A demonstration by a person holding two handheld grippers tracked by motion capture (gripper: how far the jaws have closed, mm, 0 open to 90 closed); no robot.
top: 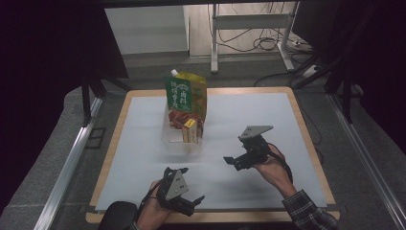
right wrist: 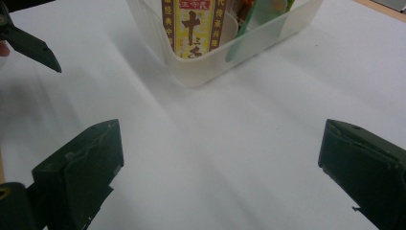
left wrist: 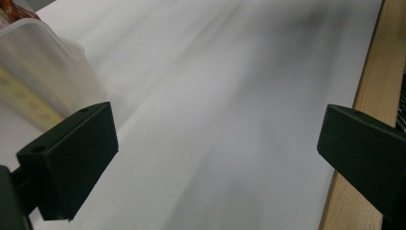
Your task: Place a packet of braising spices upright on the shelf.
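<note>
1. The step in hand looks like an approach: both claws hang over the bench (top: 143, 158) with nothing in them, pointed toward the clear plastic tub (top: 179, 139) at the middle of the white sheet.
2. The left claw (top: 191, 200) sits near the front edge, jaws wide apart and empty; in the left gripper view the tub's wall (left wrist: 43, 81) shows at the upper left, off to one side of the gap.
3. The right claw (top: 231, 162) is right of the tub and nearer to it, jaws also wide apart and empty; in the right gripper view the tub (right wrist: 215, 57) lies straight ahead.
4. The tub is translucent, with rounded corners and a thin rim. Standing in it are a tall green pouch (top: 184, 93) with a white spout, well above the rim, and a small yellow box (top: 190, 130) at the front.
5. The next move probably calls for the right claw to go forward and line its jaws up on the box or the rim, without tipping the pouch.
</note>
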